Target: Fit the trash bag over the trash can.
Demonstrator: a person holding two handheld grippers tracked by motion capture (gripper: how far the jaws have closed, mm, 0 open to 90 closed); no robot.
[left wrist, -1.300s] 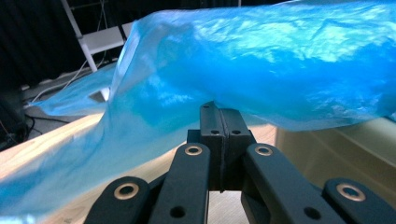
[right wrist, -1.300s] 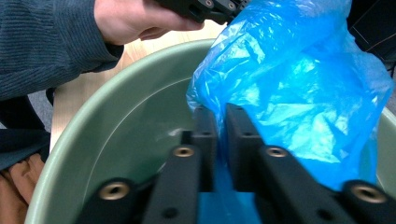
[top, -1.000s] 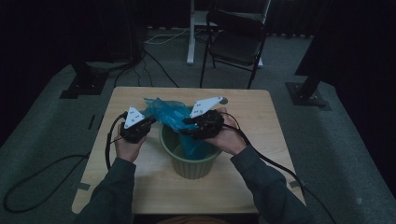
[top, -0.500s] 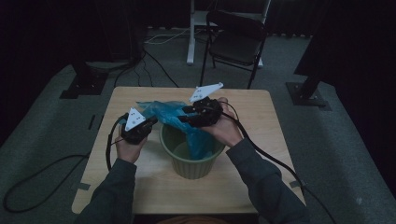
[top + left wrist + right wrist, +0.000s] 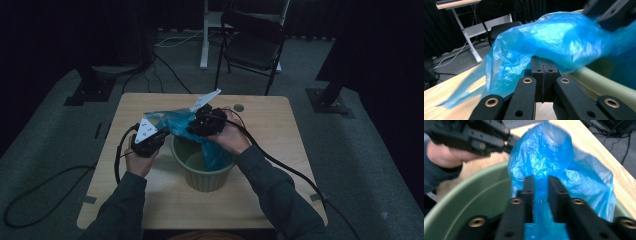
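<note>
A crumpled blue plastic bag (image 5: 177, 122) hangs over the far left rim of a green bin (image 5: 202, 177) in the middle of the table. My left gripper (image 5: 162, 131) is at the bin's left side, and its jaws (image 5: 543, 60) are shut on the bag's edge (image 5: 554, 37). My right gripper (image 5: 194, 130) hovers over the rim. Its jaws (image 5: 541, 178) have just been closing and still stand a narrow gap apart. A bunch of bag film (image 5: 544, 150) runs between them and down into the bin (image 5: 474, 192). The left gripper (image 5: 509, 141) shows just beyond.
The wooden table (image 5: 270, 130) has bare room right of the bin and toward its front edge. A small round hole (image 5: 239, 107) sits near the far edge. A folding chair (image 5: 252, 45) stands behind the table. Cables (image 5: 280, 165) trail from both grippers.
My right hand has moved left and away over the bin's rim toward the left gripper, dragging the bag with it. The left hand has stayed put.
</note>
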